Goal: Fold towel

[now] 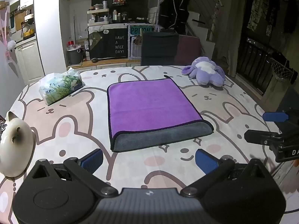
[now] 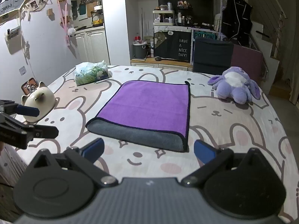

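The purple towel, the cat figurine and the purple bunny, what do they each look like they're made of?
The towel looks like microfibre plush: matte, short nap, purple on one face, grey on the other, with dark stitched edging. The cat figurine looks like glazed ceramic, judging by its smooth cream surface with a soft sheen; it could be glossy plastic. The bunny looks like soft stuffed fabric, fuzzy and slumped.

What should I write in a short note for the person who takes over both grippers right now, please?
Left gripper: open, empty, just short of the towel's near edge.
Right gripper: open, empty, also at the near edge.
Towel: flat on the bunny tablecloth, already folded once, purple layer over grey, a grey strip showing nearest you.
Nearby: tissue pack, cat figurine, plush toy.
Left: probably one more fold, then straighten the edges.
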The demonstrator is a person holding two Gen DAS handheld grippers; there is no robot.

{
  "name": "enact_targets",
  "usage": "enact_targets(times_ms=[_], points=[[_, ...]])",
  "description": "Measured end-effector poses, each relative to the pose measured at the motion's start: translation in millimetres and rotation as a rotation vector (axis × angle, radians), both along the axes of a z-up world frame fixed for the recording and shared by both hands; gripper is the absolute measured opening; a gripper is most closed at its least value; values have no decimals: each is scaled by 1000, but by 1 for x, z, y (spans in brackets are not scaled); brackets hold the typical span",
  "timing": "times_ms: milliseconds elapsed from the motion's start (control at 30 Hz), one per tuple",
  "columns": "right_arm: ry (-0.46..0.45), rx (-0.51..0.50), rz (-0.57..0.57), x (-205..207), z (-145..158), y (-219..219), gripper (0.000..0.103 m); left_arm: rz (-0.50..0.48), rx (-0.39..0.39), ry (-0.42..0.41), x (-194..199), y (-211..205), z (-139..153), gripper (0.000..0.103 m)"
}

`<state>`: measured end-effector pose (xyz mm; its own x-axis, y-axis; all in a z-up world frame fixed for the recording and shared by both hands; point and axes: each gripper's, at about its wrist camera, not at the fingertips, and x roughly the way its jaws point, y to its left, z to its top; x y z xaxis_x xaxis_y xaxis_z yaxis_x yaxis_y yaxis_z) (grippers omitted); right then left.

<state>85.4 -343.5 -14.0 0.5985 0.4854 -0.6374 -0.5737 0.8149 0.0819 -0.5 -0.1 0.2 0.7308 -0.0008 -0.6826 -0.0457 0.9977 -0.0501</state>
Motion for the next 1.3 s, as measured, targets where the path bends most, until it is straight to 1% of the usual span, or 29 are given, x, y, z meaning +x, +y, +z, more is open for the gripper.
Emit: enact_targets(times_ms=[100, 1300], points=[[2, 0, 1, 0, 0, 0, 103, -1, -11, 8, 0, 1, 0, 103], [3, 3, -1, 0, 0, 1, 103, 0, -9, 6, 0, 0, 0, 103]])
